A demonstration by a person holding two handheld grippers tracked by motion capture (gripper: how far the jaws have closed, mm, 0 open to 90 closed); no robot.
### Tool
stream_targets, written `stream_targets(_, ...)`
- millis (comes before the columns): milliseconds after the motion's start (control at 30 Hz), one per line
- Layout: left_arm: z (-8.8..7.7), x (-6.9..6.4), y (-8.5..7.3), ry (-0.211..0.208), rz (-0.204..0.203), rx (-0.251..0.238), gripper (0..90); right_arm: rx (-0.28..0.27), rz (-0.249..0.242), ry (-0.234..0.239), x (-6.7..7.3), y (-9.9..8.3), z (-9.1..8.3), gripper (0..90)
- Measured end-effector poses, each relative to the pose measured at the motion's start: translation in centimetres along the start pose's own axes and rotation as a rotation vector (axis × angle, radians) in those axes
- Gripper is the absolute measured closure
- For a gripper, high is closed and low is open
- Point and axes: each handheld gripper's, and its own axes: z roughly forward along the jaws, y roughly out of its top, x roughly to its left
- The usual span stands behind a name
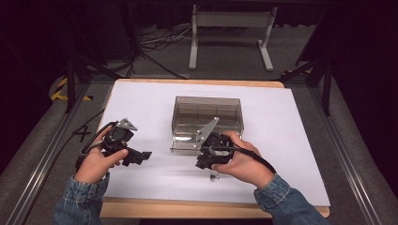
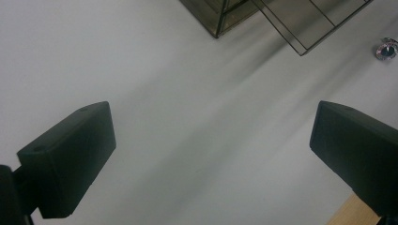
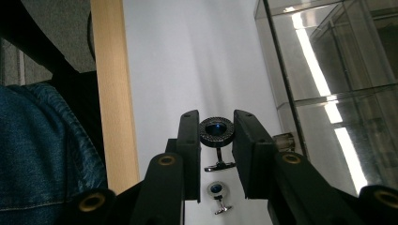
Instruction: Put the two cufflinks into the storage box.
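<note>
1. The right tongs clamp a cufflink between their two black jaws; its round dark face with a blue centre shows, and its post and toggle hang below.
2. A second cufflink lies on the white desk just under the held one, partly cut off between the jaws.
3. In the high view the right tongs are largely covered by the person's right hand, so the held cufflink cannot be made out there; the loose one is a tiny bright speck beside the hand.
4. A clear smoky display box stands mid-desk, touching nothing; its compartments are hard to read through glare.
5. The left tongs stand wide apart and hold nothing, above bare desk; the box corner is cropped at the top edge.
6. The left hand grips the left tongs near the desk's left edge.
</note>
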Motion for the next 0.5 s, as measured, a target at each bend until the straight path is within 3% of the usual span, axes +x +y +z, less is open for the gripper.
stream_targets(500,0.1,0.0,0.0,0.002,0.004,0.003,1.5,-0.034,0.047,-0.027,-1.3,0.4,-1.4,73.4)
